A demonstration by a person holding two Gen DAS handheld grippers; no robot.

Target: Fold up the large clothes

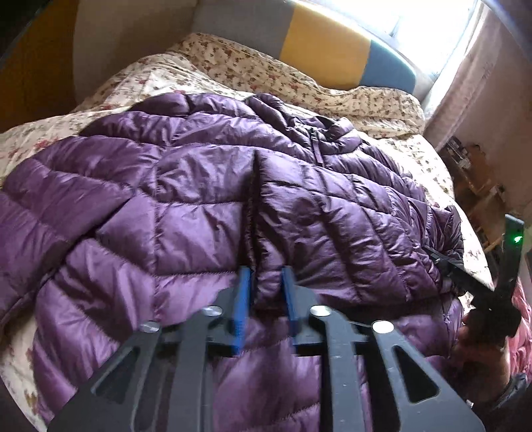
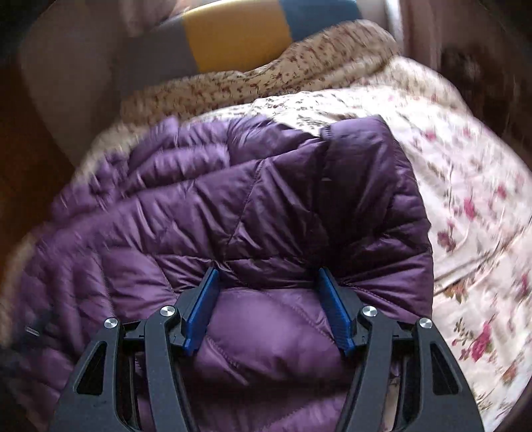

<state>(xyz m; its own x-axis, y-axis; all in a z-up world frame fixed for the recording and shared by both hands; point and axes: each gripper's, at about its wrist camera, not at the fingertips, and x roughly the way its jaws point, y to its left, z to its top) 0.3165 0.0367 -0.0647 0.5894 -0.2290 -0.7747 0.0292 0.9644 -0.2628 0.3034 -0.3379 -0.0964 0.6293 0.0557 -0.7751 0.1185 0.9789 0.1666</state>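
A purple quilted puffer jacket [image 1: 206, 206] lies front up on a floral bed cover [image 1: 382, 99], its zip running up the middle to the collar. In the left wrist view my left gripper [image 1: 265, 292] sits at the near hem by the zip, its blue pads pinching a narrow ridge of the fabric. The right wrist view shows my right gripper [image 2: 267, 299] shut wide on a thick bunch of the jacket [image 2: 266, 206], with creases radiating from both pads. My right gripper [image 1: 445, 266] also shows at the jacket's right edge in the left wrist view, held by a hand [image 1: 482, 335].
A headboard with yellow [image 1: 326, 50] and blue panels stands behind the bed, next to a bright window [image 1: 432, 30]. Cluttered shelves [image 1: 472, 172] stand off the bed's right side. Floral cover [image 2: 465, 216] lies bare right of the jacket. The right wrist view is blurred.
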